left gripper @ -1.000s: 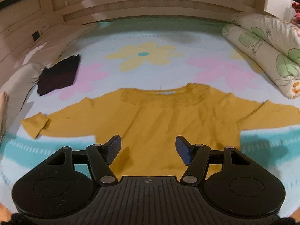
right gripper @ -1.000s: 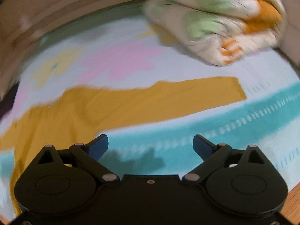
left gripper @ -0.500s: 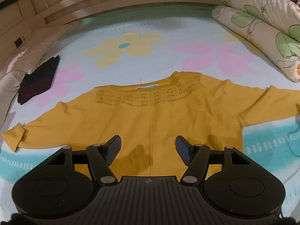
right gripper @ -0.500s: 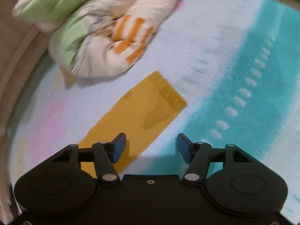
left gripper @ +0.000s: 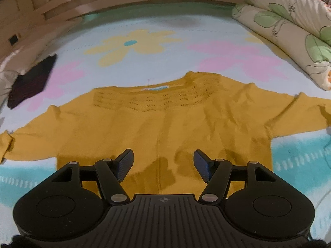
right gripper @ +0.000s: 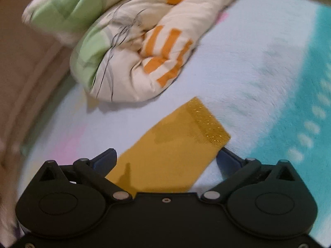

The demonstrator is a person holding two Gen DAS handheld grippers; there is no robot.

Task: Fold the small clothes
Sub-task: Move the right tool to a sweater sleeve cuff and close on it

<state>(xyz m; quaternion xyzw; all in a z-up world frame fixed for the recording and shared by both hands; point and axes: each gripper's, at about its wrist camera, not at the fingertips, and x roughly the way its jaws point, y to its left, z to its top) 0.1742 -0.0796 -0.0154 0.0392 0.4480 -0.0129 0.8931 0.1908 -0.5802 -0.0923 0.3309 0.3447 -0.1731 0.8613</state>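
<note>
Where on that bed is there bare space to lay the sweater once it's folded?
Free: the flowered blanket beyond the sweater, between the dark cloth and rolled quilt. The near half is crowded by the sweater's body and spread sleeves.

Spread right tool [right gripper: 166, 160] over sleeve [right gripper: 175, 144]

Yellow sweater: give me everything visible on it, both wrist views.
The yellow sweater is a mustard knit with an openwork yoke below the neckline and a label showing inside the collar. It lies flat, slightly wrinkled, unfolded, sleeves spread, on the flowered blanket. The left gripper is open above its lower body. The right gripper is open, its jaws straddling one sleeve just behind the ribbed cuff, not pinching it. Nothing else touches it.
</note>
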